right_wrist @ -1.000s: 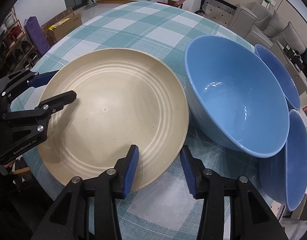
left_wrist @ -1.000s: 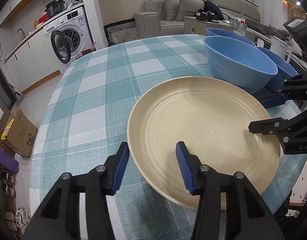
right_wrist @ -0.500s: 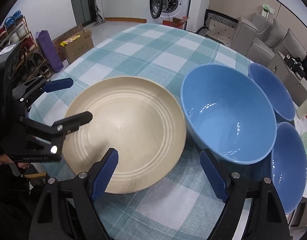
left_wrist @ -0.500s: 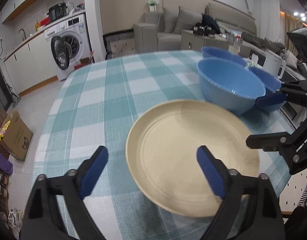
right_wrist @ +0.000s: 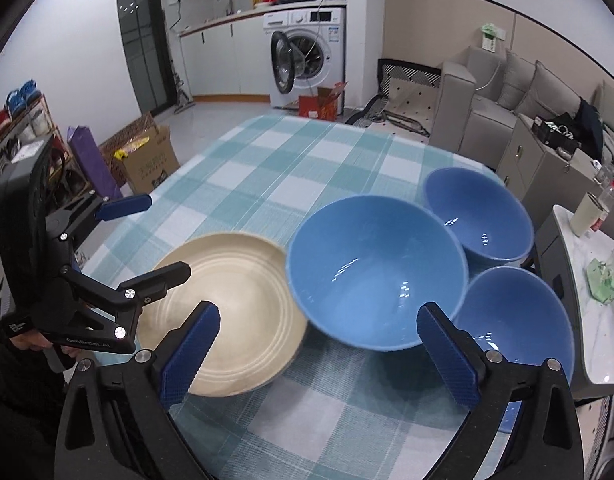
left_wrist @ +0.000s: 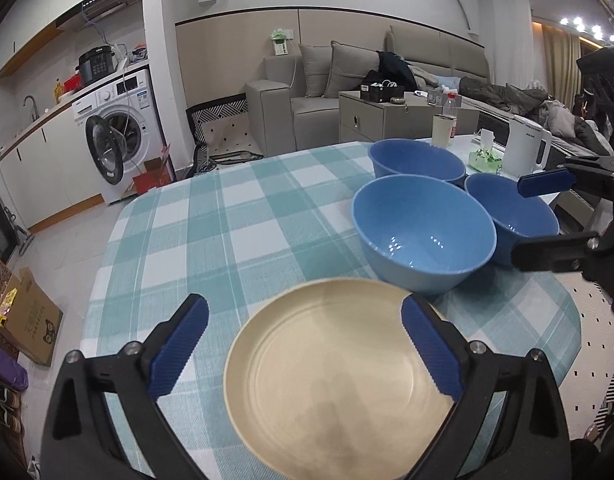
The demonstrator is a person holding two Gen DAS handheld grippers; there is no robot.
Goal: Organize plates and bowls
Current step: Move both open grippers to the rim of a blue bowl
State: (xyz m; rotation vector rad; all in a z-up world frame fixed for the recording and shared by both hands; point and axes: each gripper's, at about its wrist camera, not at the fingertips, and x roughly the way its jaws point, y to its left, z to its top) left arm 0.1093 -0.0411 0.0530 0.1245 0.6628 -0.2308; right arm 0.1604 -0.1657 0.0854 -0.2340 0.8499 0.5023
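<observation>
Both grippers' jaws are opening wide, nothing between the pads: left gripper (left_wrist: pixel 303 348) and right gripper (right_wrist: pixel 317 354) hang above the table (left_wrist: pixel 235 216). Below, the plate (left_wrist: pixel 331 376) lies flat, touching the biggest of 3 bowls (right_wrist: pixel 377 272).

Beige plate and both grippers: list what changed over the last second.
Both grippers let go of the beige plate and lifted away: the left gripper and right gripper now have empty jaws, still opening. The plate and three blue bowls stayed put on the checked tablecloth.
</observation>
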